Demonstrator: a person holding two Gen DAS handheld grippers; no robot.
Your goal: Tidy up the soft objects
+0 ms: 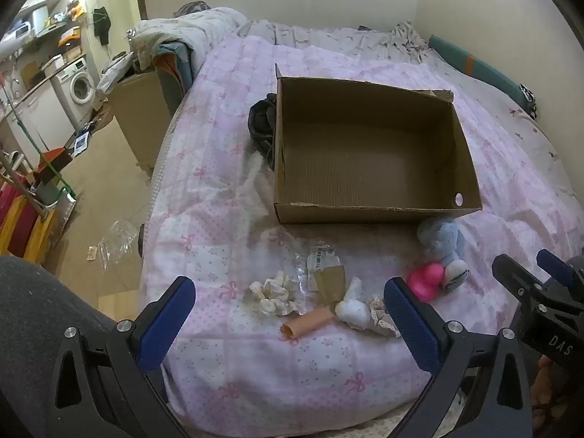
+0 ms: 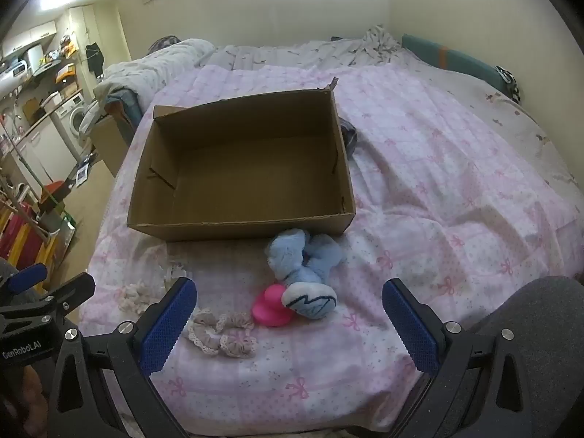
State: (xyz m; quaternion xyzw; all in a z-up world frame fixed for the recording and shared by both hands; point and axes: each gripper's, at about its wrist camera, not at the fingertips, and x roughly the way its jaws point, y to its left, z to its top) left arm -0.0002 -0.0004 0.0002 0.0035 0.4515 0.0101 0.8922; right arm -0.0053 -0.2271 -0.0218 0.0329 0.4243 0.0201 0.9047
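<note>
Both tools were spread wide and carried nothing: your left tool (image 1: 290,319) hung over the near edge of the bed (image 1: 226,168), and your right tool (image 2: 290,319) hung just beside it, level with it.

Step in hand, as judged: the start of collection. The cardboard box (image 2: 233,215) stood open on the bedspread with nothing visible inside, so no soft object had yet been stowed.

Location of the task items:
- The blue plush toy (image 2: 304,266) lay against the near wall of the box, toward its right corner.
- The pink rubber duck (image 2: 270,308) touched the plush toy on the near side.
- The lace scrunchies (image 2: 222,334) lay just beside the left finger of your right tool.
- The white scrunchie (image 1: 273,294) and the white cloth bundle (image 1: 350,308) lay between the fingers of your left tool, further out on the bedspread.

The next move called for lowering one tool over a single item, closing on its bulk, and lifting it clear of the box wall before release.

Obstructions and surroundings: a crumpled clear plastic wrapper (image 1: 314,266) and a beige tube (image 1: 304,325) lay among the white items, and you could have caught them in the same grasp. A dark garment (image 1: 261,124) sat against the left outer wall of the box. The plush toy and duck overlapped, so you would likely have disturbed one when gripping the other.
</note>
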